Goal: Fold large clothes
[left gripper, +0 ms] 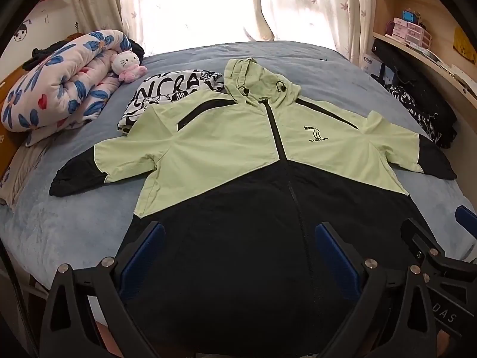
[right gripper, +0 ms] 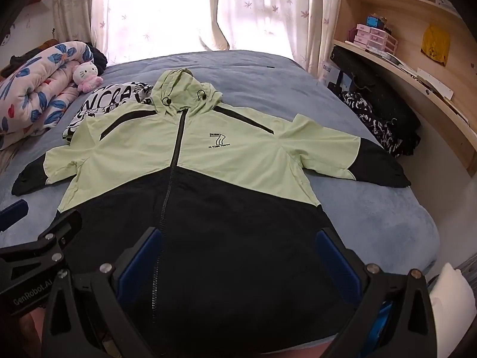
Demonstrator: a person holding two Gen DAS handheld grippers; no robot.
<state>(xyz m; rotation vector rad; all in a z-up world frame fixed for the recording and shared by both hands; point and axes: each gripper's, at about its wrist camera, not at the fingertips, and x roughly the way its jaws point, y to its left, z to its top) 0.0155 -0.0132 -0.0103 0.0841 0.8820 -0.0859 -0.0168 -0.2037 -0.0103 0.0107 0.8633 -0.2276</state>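
Grippers left [left gripper: 238,250] and right [right gripper: 238,250] hover spread above flat jacket [left gripper: 226,149]; nothing pinched.

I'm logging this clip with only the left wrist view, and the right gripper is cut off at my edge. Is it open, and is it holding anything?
Observer: It's open. The right gripper hangs over the black lower half of the jacket, jaws wide, with nothing between them.
Reviewer: Where is it relative to the zip?
Observer: One finger is right beside the zip. The other is over the black panel on the side with the logo.
Reviewer: Is there anything past the bed's near right corner?
Observer: There is a white rounded thing, off the bed. I cannot tell what it is.
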